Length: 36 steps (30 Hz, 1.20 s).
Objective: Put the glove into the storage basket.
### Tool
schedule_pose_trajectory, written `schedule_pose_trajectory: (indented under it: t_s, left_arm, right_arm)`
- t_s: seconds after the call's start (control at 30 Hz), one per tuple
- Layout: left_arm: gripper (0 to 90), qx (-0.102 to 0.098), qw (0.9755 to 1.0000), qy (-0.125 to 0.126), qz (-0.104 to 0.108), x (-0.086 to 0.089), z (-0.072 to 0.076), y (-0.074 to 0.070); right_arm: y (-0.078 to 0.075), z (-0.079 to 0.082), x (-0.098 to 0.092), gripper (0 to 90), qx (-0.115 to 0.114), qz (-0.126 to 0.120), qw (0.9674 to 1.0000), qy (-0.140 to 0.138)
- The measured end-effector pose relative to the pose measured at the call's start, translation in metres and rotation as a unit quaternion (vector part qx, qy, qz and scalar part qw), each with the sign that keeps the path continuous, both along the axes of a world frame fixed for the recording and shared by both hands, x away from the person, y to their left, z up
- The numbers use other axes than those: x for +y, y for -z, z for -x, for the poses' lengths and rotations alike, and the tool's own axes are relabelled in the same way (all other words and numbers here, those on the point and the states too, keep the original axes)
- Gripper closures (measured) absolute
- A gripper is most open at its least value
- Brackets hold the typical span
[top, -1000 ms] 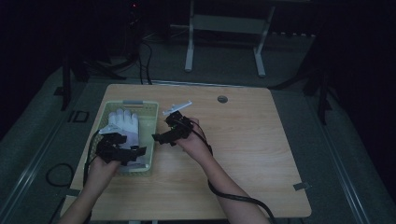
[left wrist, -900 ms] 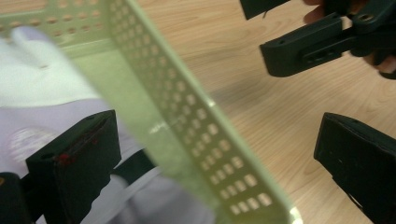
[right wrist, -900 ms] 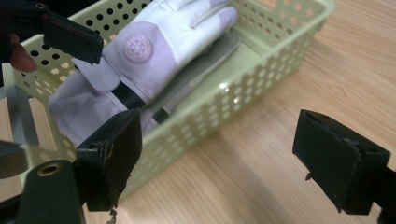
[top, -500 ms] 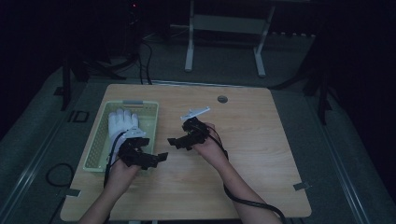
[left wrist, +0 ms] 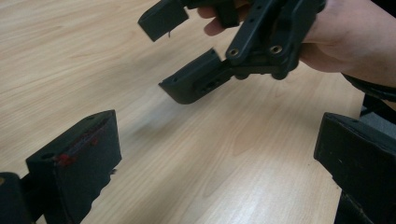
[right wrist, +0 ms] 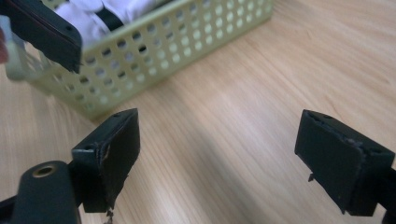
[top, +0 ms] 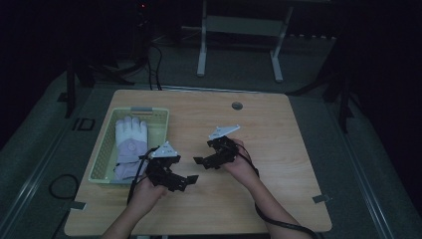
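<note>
White glove (top: 130,135) in pale-green perforated basket (top: 102,164)

A wooden bench (top: 298,149) stands on grey floor (top: 378,164). A green basket (top: 107,154) sits at its left side.

One table (top: 278,199), one basket (top: 104,164), one white glove (top: 130,134), two grippers: left gripper (top: 185,182), right gripper (top: 205,153).

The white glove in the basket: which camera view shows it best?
The high view shows the white glove best: it lies whole in the green basket, fingers pointing away from the person. The right gripper view shows a white part behind the basket wall. The left gripper view faces bare table.
</note>
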<state>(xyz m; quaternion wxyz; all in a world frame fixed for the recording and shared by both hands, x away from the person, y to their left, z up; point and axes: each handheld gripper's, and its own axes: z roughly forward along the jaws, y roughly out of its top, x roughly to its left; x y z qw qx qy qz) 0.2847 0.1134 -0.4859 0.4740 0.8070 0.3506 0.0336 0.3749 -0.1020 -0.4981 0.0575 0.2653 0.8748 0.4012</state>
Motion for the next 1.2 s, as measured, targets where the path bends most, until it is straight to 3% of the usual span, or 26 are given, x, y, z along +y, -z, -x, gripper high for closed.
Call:
schedule_pose_trajectory:
  t_s: [0.3, 0.33, 0.47, 0.63, 0.87, 1.03, 1.2]
  left_arm:
    - [0.8, -0.003, 0.9997, 0.023, -0.009, -0.021, 0.007, 0.014]
    - [0.8, -0.007, 0.9993, 0.03, -0.021, -0.028, 0.011, 0.022]
    - [0.8, -0.003, 0.9982, 0.055, -0.026, -0.037, 0.014, 0.034]
    - [0.8, 0.005, 0.9972, 0.072, -0.019, -0.046, 0.016, 0.045]
    - [0.8, 0.007, 0.9962, 0.083, -0.025, -0.059, 0.02, 0.06]
    - [0.8, 0.002, 0.9952, 0.097, -0.015, -0.066, 0.021, 0.065]
    - [0.8, -0.001, 0.9936, 0.112, -0.01, -0.073, 0.025, 0.066]
  right_arm:
    - [0.014, 0.006, -0.021, 14.2, 0.011, -0.007, 0.9999, 0.01]
    - [0.015, 0.007, -0.023, 14.2, 0.011, -0.008, 0.9999, 0.009]
    - [0.025, 0.012, -0.038, 14.3, 0.012, -0.016, 0.9997, 0.013]
    - [0.033, 0.016, -0.051, 14.3, -0.002, -0.006, 0.9998, 0.021]
    - [0.041, 0.023, -0.068, 14.3, 0.006, -0.011, 0.9996, 0.025]
    - [0.043, 0.031, -0.076, 14.3, -0.002, -0.007, 0.9997, 0.022]
    - [0.044, 0.035, -0.085, 14.2, -0.002, -0.018, 0.9995, 0.026]
